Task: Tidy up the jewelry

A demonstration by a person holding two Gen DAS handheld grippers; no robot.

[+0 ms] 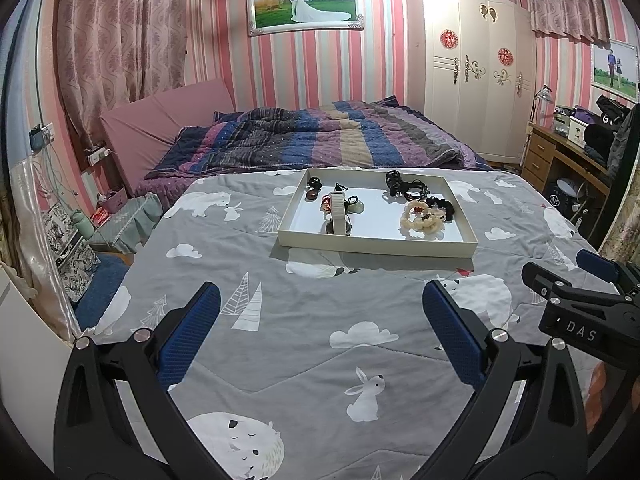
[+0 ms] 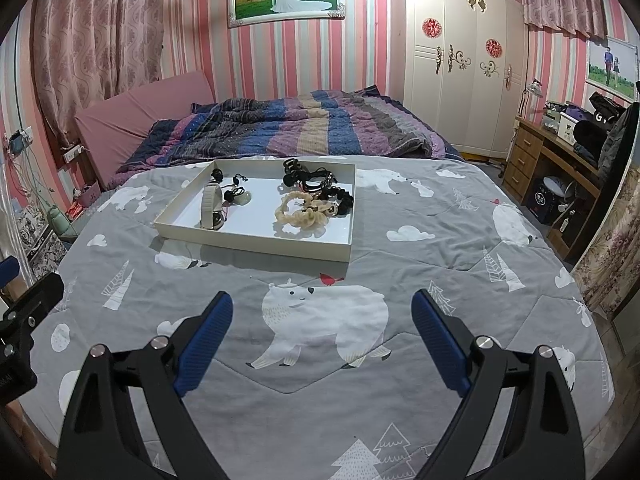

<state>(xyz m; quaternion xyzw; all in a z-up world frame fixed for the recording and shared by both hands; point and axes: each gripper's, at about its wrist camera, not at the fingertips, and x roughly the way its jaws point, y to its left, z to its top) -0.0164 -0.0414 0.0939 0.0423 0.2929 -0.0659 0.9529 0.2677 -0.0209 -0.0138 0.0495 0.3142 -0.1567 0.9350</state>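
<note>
A shallow cream tray (image 1: 372,245) (image 2: 248,246) lies on the grey animal-print bedspread, well ahead of both grippers. In it on the left are a beige watch (image 1: 339,210) (image 2: 211,206) and small dark pieces (image 1: 314,185). On the right sit black hair ties and a claw clip (image 1: 404,186) (image 2: 304,176) and cream scrunchies (image 1: 420,218) (image 2: 300,212). My left gripper (image 1: 320,300) hovers over the bedspread, jaws wide with nothing between them. My right gripper (image 2: 322,308) is open the same way, short of the tray. Its black side (image 1: 580,300) shows at the right edge of the left wrist view.
A striped quilt (image 1: 320,136) is bunched on the bed behind the tray. A white wardrobe (image 1: 472,64) stands at the back right, with a cluttered wooden desk (image 2: 560,152) beside it. Curtains, cables and bags (image 1: 68,240) crowd the floor on the left.
</note>
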